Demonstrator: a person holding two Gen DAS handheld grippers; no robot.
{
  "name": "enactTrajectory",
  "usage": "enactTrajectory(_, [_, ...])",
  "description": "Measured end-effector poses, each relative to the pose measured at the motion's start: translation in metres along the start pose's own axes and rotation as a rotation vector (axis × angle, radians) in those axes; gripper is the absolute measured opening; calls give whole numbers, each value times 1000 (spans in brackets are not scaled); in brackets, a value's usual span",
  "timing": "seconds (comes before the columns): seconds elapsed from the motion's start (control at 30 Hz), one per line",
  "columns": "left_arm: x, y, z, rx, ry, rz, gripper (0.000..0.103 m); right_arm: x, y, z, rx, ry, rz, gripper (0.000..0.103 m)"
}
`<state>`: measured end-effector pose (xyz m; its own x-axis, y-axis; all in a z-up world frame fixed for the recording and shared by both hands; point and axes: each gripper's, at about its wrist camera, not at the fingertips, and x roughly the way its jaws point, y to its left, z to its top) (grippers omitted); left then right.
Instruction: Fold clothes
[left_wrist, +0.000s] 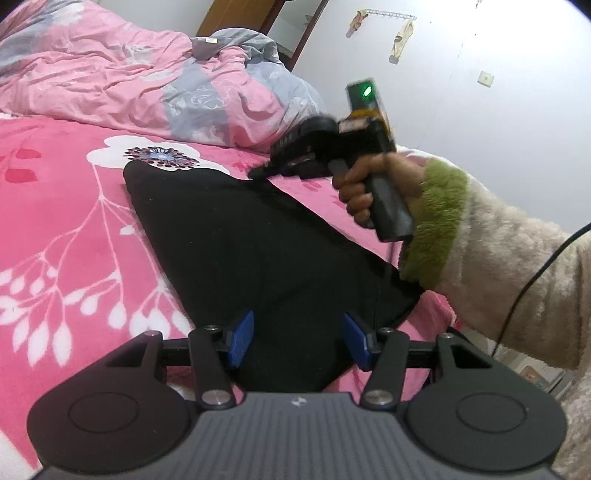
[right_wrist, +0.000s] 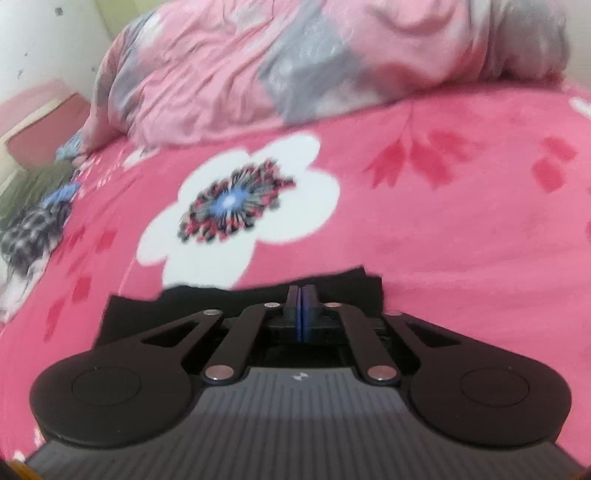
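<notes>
While the left gripper (left_wrist: 298, 339) hovers wide over the flat black cloth garment (left_wrist: 258, 258), only the right wrist view shows the right gripper (right_wrist: 301, 295) pads pressed together. Whether they pinch the garment's edge cannot be told.

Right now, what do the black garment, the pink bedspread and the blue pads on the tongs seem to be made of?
Black garment: soft matte fabric, probably a cotton-like knit; it lies flat with no shine.
Pink bedspread: plush fleece, judging by its fuzzy, velvety nap.
Blue pads on the left tongs: likely rubber or textured plastic; a fine grid pattern shows on the face.
</notes>
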<state>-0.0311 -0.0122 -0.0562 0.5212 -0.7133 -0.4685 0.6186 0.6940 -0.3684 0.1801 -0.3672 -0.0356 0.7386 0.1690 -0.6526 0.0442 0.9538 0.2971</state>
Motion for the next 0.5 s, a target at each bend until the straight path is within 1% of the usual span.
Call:
enactTrajectory(0.07, [-1, 2, -1, -9, -5, -6, 55, -9, 23, 0, -58, 3, 108, 5])
enactTrajectory(0.13, [-2, 2, -2, -14, -9, -7, 55, -5, 48, -1, -87, 70, 287, 5])
enactTrajectory(0.17, [-3, 2, -3, -16, -11, -5, 55, 3, 59, -2, -96, 115, 361, 5])
enactTrajectory(0.2, [-4, 2, -4, -17, -14, -3, 55, 14, 69, -3, -103, 159, 407, 4])
enactTrajectory(0.27, [-5, 1, -5, -19, -19, -1, 55, 41, 76, -6, -130, 195, 326, 3])
enactTrajectory(0.3, [-5, 2, -5, -19, -20, -4, 55, 40, 79, -5, -134, 196, 337, 0])
enactTrajectory(0.37, [-6, 4, -6, -20, -24, -11, 55, 37, 86, -5, -142, 198, 360, 0])
enactTrajectory(0.4, [-7, 5, -6, -25, -27, -16, 55, 36, 89, -4, -146, 199, 371, 1])
enactTrajectory(0.43, [-7, 6, -7, -30, -30, -21, 55, 35, 92, -4, -150, 200, 383, 5])
enactTrajectory(0.5, [-8, 8, -8, -36, -34, -27, 55, 33, 98, -3, -158, 202, 406, 5])
